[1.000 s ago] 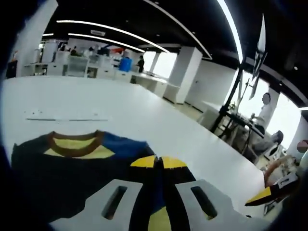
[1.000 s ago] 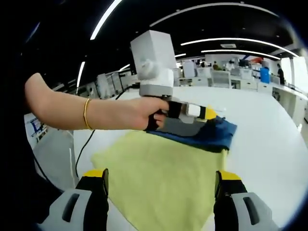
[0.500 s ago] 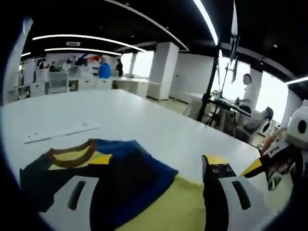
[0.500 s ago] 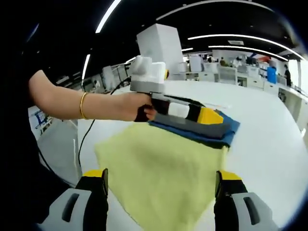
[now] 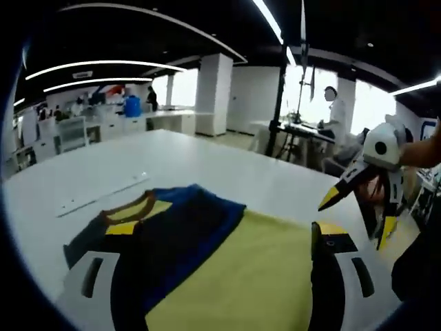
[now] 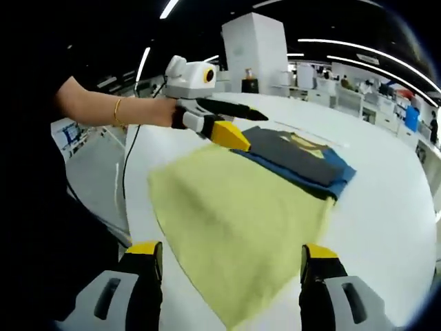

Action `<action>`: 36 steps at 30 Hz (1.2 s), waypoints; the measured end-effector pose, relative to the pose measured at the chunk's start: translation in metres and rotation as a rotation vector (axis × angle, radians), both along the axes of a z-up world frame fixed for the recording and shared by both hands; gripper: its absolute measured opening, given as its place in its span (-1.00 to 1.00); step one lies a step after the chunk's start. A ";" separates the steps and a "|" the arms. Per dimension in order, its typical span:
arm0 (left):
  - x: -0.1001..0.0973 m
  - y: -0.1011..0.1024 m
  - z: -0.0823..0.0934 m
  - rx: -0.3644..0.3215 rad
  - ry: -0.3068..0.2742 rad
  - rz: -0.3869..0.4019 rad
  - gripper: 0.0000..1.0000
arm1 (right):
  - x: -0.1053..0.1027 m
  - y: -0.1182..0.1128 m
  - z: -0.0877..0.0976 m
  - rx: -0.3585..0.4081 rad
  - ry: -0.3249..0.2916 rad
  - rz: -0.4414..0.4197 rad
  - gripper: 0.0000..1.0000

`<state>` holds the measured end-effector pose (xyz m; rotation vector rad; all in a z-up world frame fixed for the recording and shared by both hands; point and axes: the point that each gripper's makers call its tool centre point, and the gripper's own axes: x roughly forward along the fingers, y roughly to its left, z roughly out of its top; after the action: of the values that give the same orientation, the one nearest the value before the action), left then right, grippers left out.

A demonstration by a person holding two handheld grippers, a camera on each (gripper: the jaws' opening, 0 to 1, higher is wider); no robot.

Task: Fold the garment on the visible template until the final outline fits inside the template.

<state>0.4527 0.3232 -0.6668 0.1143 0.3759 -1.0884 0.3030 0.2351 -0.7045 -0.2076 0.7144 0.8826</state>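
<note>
**Both claws off the shirt, checking the fold**

I've got the left claw (image 6: 231,124) lifted over the table (image 6: 400,207) at 11 o'clock in the right gripper view, jaws spread, holding nothing. The right claw (image 6: 231,276) is released too, hanging back, I reckon to check the outline. The shirt (image 6: 234,207) lies flat mid-table: pale yellow body, blue-and-dark part folded over the far end, brown collar (image 5: 127,207) showing.

1. Garment (image 6: 241,214): soft cloth; yellow panel matt with a fine, slightly napped look, dark blue part (image 5: 182,231) smooth and matt.
2. Collar (image 5: 127,208): brown ribbed knit band.
3. Table (image 6: 393,207): white, smooth, with a low sheen.
4. Left gripper (image 6: 238,124): hard plastic, black fingers with yellow tips, semi-gloss.
5. Right gripper (image 6: 227,289): grey matt plastic jaws with yellow caps.
6. Bracelet (image 6: 118,110): thin, shiny, gold-coloured metal.
</note>
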 end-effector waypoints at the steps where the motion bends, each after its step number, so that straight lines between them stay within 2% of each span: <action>1: -0.004 0.005 -0.001 0.005 0.001 -0.002 0.98 | -0.001 0.000 -0.001 -0.003 0.003 0.004 0.58; 6: -0.028 0.034 -0.008 0.030 0.020 -0.011 0.94 | -0.009 -0.001 -0.008 -0.059 0.011 0.059 0.49; 9: -0.050 0.054 -0.016 0.071 0.028 -0.022 0.86 | -0.013 -0.004 -0.010 -0.078 0.015 0.072 0.44; 16: -0.094 0.084 -0.026 0.104 0.052 -0.053 0.60 | -0.021 -0.010 -0.020 -0.136 0.020 0.110 0.29; 21: -0.120 0.102 -0.037 0.174 0.058 -0.084 0.38 | -0.025 -0.014 -0.031 -0.191 0.020 0.142 0.15; 24: -0.140 0.115 -0.052 0.252 0.075 -0.134 0.26 | -0.028 -0.017 -0.037 -0.216 0.025 0.158 0.06; 28: -0.149 0.125 -0.059 0.263 0.093 -0.121 0.10 | -0.032 -0.019 -0.044 -0.252 0.032 0.184 -0.01; 30: -0.154 0.132 -0.067 0.303 0.095 -0.129 0.06 | -0.033 -0.022 -0.048 -0.272 0.027 0.197 -0.09; 32: -0.164 0.142 -0.078 0.374 0.105 -0.166 0.00 | -0.034 -0.024 -0.052 -0.292 0.032 0.204 -0.15; 36: -0.167 0.149 -0.085 0.386 0.118 -0.152 -0.12 | -0.037 -0.027 -0.057 -0.314 0.034 0.218 -0.22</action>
<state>0.2860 0.4723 -0.7516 0.4278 0.6908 -1.1644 0.2662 0.2081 -0.7612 -0.5593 0.8726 0.9793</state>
